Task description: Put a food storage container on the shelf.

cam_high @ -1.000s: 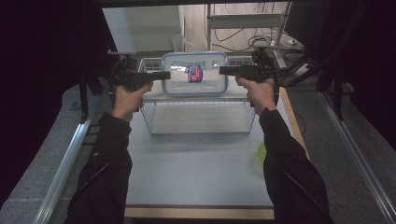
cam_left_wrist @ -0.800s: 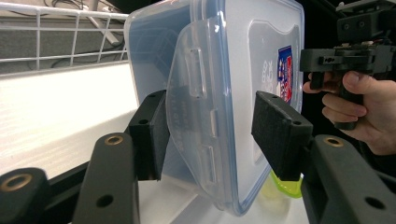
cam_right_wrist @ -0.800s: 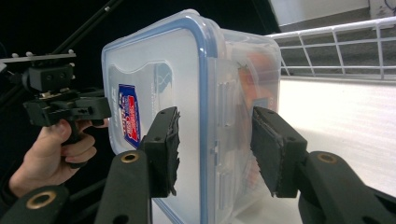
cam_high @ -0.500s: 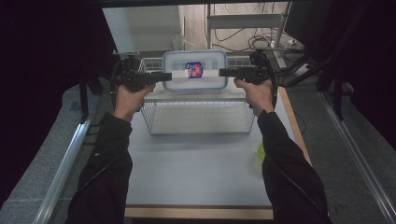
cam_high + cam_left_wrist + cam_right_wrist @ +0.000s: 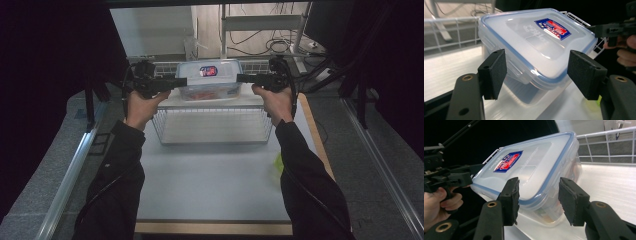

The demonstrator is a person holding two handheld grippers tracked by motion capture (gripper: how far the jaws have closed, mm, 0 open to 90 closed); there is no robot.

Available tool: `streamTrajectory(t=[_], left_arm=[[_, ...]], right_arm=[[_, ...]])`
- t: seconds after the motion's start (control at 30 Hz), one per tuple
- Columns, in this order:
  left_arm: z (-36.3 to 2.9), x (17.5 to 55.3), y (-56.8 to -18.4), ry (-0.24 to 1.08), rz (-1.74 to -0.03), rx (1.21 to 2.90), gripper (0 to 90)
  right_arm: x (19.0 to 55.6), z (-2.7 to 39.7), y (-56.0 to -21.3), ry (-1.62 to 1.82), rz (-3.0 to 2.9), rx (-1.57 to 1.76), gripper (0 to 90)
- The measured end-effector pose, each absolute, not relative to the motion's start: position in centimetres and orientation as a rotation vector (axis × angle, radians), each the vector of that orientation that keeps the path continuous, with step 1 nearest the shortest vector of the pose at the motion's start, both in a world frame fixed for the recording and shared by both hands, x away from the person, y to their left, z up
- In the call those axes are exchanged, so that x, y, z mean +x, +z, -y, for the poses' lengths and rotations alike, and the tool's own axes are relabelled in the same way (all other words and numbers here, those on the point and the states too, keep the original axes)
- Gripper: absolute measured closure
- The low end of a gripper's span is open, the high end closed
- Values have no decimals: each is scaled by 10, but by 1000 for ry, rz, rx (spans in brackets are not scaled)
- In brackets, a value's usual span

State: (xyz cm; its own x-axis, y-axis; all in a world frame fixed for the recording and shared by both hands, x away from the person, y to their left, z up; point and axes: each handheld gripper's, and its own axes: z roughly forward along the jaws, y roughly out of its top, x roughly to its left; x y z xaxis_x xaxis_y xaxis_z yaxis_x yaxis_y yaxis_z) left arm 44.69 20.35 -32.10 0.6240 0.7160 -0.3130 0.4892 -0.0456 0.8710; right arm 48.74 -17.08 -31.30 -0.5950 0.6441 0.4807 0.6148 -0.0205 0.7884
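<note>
The clear plastic container point(image 5: 209, 80) is a rounded-corner rectangular box with translucent walls and a frosted lid edged by a blue seal. A red, white and blue label point(image 5: 208, 71) sits on the lid. Something reddish shows dimly through the container's wall. The container sits at the far end of the white wire basket point(image 5: 212, 125), an open grid of thin rods, with its lid just above the basket's rim.

The left gripper point(image 5: 537, 72) is at the container's left end. Its jaws have just been opening; the matte black, foam-like pads point(image 5: 495, 71) stand spread, with the container's corner between them and a visible gap on both sides. No pad presses on the plastic.

The right gripper point(image 5: 537, 200) is at the container's right end. Its rough black pads point(image 5: 511, 195) straddle the lid's corner; the left pad lies against the lid edge, while the right pad is near the side wall, and contact there cannot be confirmed.

The basket stands on a pale grey table point(image 5: 210, 185) with a smooth surface.
</note>
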Motion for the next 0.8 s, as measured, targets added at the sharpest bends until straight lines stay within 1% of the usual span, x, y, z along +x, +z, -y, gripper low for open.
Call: streamTrajectory(t=[0.07,0.13,0.17,0.2,0.23,0.27,0.3,0.33,0.37,0.47,0.6,0.8], left_arm=[[-204,439,-318,280,-977,1700,336],[-206,427,-317,306,-943,1701,394],[-208,422,-318,308,-930,1696,523],[-209,418,-320,311,-926,1691,523],[-212,413,-324,308,-923,1689,666],[-213,411,-327,301,-924,1689,666],[-214,408,-337,272,-919,1712,778],[-214,408,-337,272,-919,1712,811],[-213,408,-342,270,-918,1724,811],[-207,413,-354,254,-930,1739,841],[-202,419,-355,277,-942,1755,835],[-200,427,-356,266,-973,1738,818]], right_arm=[[483,172,-311,1700,-2177,1361,489],[479,176,-309,1683,-2168,1320,495],[472,181,-309,1689,-2160,1288,552],[472,181,-309,1689,-2160,1288,552],[464,186,-311,1678,-2155,1251,607],[464,186,-311,1678,-2155,1251,607],[455,188,-316,1652,-2169,1212,680],[453,189,-318,1642,-2179,1190,705],[453,189,-318,1642,-2179,1190,705],[447,184,-329,1585,-2226,1157,756],[447,180,-334,1580,-2245,1158,757],[447,174,-339,1567,-2269,1148,756]])
